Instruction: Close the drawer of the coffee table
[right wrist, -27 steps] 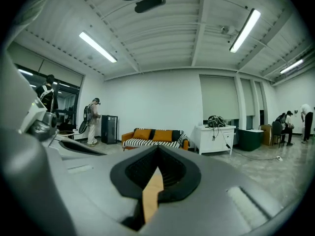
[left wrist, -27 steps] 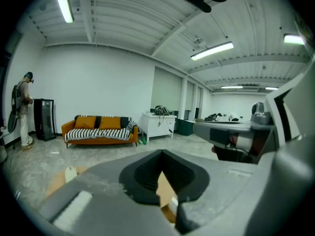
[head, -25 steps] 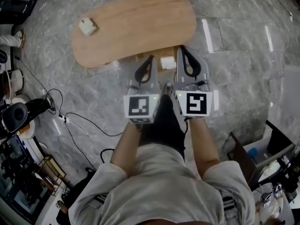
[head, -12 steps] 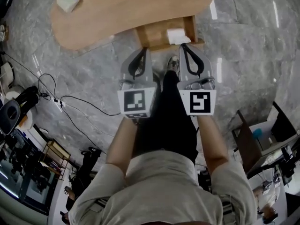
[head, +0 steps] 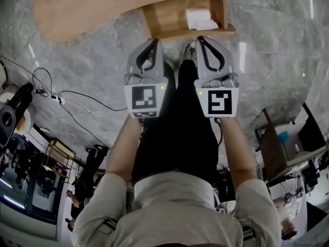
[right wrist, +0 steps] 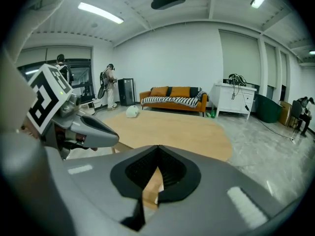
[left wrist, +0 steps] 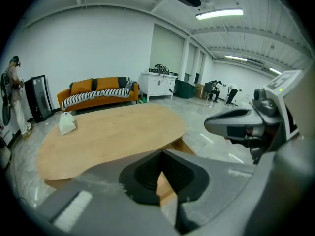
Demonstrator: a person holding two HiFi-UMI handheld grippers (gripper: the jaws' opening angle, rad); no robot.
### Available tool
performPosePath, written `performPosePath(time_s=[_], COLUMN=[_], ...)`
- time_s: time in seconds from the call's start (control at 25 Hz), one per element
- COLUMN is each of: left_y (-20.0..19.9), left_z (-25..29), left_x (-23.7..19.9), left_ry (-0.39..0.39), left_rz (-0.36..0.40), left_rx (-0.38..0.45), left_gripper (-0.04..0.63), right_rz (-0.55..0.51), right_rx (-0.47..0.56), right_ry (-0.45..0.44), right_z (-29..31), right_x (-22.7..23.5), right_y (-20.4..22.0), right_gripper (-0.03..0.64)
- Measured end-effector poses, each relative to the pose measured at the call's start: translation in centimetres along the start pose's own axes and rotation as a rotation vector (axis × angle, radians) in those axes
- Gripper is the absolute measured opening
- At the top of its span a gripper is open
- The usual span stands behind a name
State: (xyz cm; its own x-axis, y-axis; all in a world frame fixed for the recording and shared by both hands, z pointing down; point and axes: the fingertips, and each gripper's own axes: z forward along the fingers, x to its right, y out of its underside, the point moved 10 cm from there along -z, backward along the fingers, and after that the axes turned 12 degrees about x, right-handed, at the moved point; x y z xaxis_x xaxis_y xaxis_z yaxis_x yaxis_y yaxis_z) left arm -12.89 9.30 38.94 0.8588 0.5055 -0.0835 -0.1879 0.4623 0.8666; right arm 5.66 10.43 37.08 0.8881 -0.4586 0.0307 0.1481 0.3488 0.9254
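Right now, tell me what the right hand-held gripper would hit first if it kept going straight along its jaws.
Probably the front panel of the open drawer, just ahead of the shut right hand-held gripper in the head view. Depth is unclear: it might clear the panel and meet the white item inside.

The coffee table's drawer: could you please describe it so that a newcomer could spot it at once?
On the grey stone floor stands a low coffee table with a rounded wooden top. From its near edge juts the drawer, an open wooden box holding a white packet; nothing else sticks out from under the tabletop.
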Motion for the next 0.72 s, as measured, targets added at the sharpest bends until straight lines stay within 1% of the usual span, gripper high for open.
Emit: performPosePath(time_s=[0.12,0.28,0.56,0.72], left_y=[1.9,5.0,11.6,14.5], left_z=[0.6,1.8,3.8,4.9], left_x=[0.1,0.2,0.6,0.8], left_ry=[0.005,0.016,0.033,0.06], left_rz=[0.015,0.021,0.05,0.103], left_rx=[-0.036,-0.086,-0.25,-0.337], left_gripper=[0.02,0.02,0.02,0.02], right_rz=[-0.017,-0.031,-0.061,-0.111], right_rx=[-0.018,-0.086,-0.181,-0.242], right_ry=[-0.018,-0.034,-0.048,-0.057], right_z=[0.2,0.4,1.4,2.1], right_x=[0.4,1.2,2.9,3.7], right_y=[1.5,4.0,8.7,11.2], right_gripper=[0.006,0.006,0.006,0.006])
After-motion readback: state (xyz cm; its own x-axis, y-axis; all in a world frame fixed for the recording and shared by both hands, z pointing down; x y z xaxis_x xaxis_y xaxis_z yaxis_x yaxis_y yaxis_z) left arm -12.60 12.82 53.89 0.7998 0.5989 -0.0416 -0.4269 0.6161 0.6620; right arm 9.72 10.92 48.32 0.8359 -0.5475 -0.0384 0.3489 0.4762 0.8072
